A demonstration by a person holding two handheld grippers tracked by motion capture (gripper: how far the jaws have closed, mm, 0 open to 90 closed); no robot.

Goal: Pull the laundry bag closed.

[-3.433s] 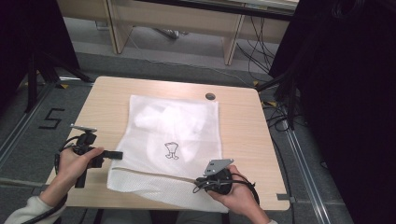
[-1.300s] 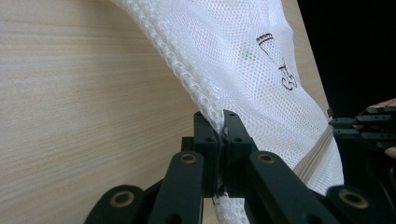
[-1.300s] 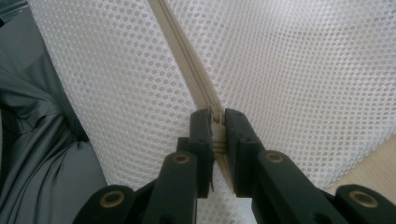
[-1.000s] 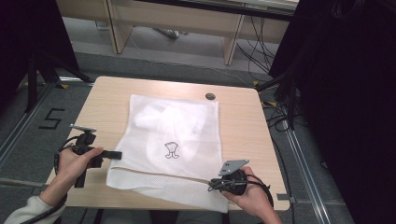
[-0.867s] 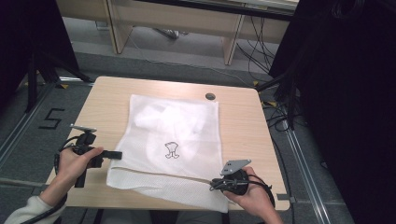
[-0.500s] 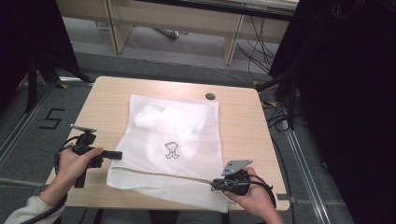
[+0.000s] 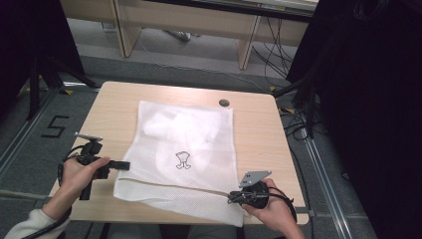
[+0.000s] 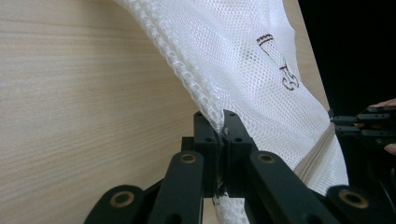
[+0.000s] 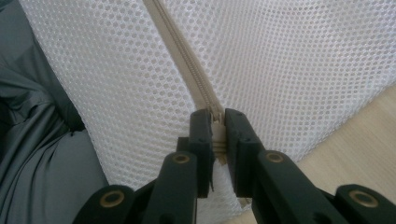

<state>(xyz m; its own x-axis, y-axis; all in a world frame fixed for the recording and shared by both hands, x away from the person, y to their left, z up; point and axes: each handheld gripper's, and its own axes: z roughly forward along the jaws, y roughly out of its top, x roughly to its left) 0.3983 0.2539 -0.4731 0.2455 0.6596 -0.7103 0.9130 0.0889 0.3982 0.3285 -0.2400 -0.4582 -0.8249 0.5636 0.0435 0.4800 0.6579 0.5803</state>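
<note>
A white mesh laundry bag (image 7: 184,144) with a small dark emblem lies flat on the wooden table (image 7: 114,109). A beige zipper (image 7: 184,187) runs along its near edge. My left gripper (image 7: 127,165) is shut on the bag's left seam, and the left gripper view shows its jaws (image 8: 222,121) pinching the mesh edge (image 8: 233,51). At the bag's near right corner my right gripper (image 7: 231,198) is shut on the zipper pull. In the right gripper view its jaws (image 9: 215,119) close on the end of the zipper (image 9: 187,56).
A small dark round disc (image 7: 224,102) lies near the table's far edge. The bag's near edge hangs a little over the table's front edge. Grey clothing (image 9: 37,140) shows under the bag. Cables (image 7: 293,127) trail on the floor at the right.
Since the earliest frame my right gripper has slid to the right along the zipper toward the bag's near right corner. Over the last second both grippers have kept still.
</note>
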